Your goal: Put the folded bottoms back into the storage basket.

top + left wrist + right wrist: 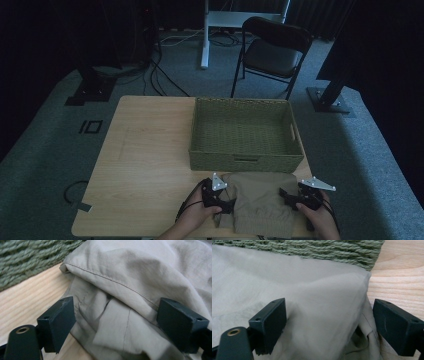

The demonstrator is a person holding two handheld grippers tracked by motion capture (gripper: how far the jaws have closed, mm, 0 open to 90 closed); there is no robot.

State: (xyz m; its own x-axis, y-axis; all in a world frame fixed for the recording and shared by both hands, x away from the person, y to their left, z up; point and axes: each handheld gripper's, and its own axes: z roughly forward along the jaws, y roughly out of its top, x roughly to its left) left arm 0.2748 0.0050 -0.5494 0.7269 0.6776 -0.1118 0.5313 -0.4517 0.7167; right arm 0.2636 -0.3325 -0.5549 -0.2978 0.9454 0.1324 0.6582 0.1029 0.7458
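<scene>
High view: we see the wooden table (145, 165), and on it at 12 o'clock the green woven basket (245, 131). At 6 o'clock, against its near wall, lies a folded khaki garment (261, 202). We hold the left gripper (222, 200) at its 9 o'clock edge and the right gripper (290, 197) at 3 o'clock, both with jaws spread around the cloth.
</scene>
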